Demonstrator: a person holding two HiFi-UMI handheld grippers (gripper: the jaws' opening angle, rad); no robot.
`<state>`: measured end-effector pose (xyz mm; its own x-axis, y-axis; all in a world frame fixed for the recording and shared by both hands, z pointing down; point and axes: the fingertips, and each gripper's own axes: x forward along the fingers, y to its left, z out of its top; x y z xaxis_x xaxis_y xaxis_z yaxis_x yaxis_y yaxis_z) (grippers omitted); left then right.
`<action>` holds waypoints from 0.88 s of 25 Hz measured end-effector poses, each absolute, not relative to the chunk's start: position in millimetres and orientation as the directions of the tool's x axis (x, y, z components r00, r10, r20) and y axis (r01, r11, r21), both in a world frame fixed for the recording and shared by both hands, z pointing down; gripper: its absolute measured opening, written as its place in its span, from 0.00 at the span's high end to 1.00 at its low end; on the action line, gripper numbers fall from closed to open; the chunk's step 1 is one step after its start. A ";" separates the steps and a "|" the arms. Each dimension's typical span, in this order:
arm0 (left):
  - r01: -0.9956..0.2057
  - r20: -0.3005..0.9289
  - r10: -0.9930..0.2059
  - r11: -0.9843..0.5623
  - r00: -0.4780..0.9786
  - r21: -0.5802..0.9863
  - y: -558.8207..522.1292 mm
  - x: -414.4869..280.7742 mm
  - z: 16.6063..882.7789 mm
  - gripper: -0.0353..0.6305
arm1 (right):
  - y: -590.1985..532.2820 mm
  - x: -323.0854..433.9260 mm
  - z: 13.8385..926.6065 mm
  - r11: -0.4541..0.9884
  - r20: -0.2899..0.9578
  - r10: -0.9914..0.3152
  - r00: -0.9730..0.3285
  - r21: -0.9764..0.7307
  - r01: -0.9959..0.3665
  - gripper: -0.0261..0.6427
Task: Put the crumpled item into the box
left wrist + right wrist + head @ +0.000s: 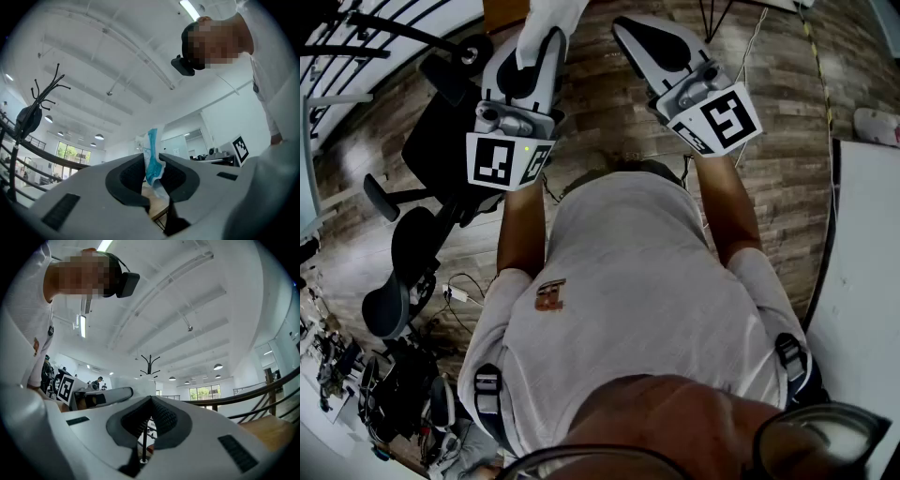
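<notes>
pinching the crumpled item, a white and blue wad, the left gripper has its jaws clamped on it, the wad sticking up past the tips toward twelve o'clock. in the head view that gripper sits near eleven o'clock, tilted upward, over the wooden floor. the right gripper, near one o'clock there, has its jaws pressed together on nothing. a black office chair stands at nine o'clock.
</notes>
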<state>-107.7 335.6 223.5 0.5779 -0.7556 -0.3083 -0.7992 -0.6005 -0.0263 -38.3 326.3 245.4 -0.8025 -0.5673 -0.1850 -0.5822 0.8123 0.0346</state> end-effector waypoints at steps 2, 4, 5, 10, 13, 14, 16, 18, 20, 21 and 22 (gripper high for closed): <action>-0.798 -0.312 -0.753 -0.602 0.580 -0.030 334.6 -106.7 221.7 0.83 | 324.6 -37.7 243.7 0.811 -0.187 -0.568 -0.801 0.038 -0.584 0.91; -0.798 -0.314 -0.752 -0.602 0.580 -0.032 333.9 -106.1 220.6 0.83 | 323.8 -37.2 242.5 0.812 -0.188 -0.566 -0.802 0.038 -0.582 0.91; -0.799 -0.313 -0.753 -0.600 0.578 -0.032 333.4 -106.0 220.4 0.83 | 323.8 -37.2 242.2 0.816 -0.188 -0.562 -0.805 0.035 -0.578 0.91; -0.809 -0.306 -0.766 -0.588 0.565 -0.021 328.2 -104.9 222.5 0.83 | 321.4 -33.4 242.0 0.836 -0.203 -0.537 -0.819 0.001 -0.549 0.91; -0.814 -0.303 -0.773 -0.581 0.558 -0.017 323.6 -101.7 223.7 0.83 | 316.7 -27.9 241.4 0.838 -0.206 -0.535 -0.820 -0.001 -0.546 0.91; -0.816 -0.302 -0.775 -0.578 0.555 -0.016 321.4 -100.2 223.8 0.83 | 314.2 -25.6 241.0 0.839 -0.206 -0.533 -0.821 0.000 -0.545 0.91; -0.821 -0.301 -0.781 -0.571 0.548 -0.015 316.4 -95.8 223.1 0.83 | 308.6 -19.8 239.8 0.842 -0.207 -0.528 -0.824 0.002 -0.540 0.91; -0.826 -0.300 -0.785 -0.563 0.542 -0.017 311.3 -89.6 222.2 0.83 | 302.8 -12.7 238.9 0.846 -0.209 -0.521 -0.828 0.004 -0.533 0.91; -0.831 -0.298 -0.790 -0.556 0.535 -0.019 306.0 -82.8 222.0 0.83 | 297.0 -5.5 238.5 0.850 -0.210 -0.513 -0.832 0.007 -0.526 0.91; -0.834 -0.297 -0.793 -0.552 0.532 -0.020 303.2 -79.0 221.9 0.83 | 293.8 -1.6 238.4 0.852 -0.210 -0.510 -0.834 0.010 -0.523 0.91; -0.837 -0.296 -0.796 -0.548 0.528 -0.022 300.0 -74.8 221.7 0.83 | 290.4 2.6 238.3 0.854 -0.209 -0.506 -0.837 0.014 -0.520 0.91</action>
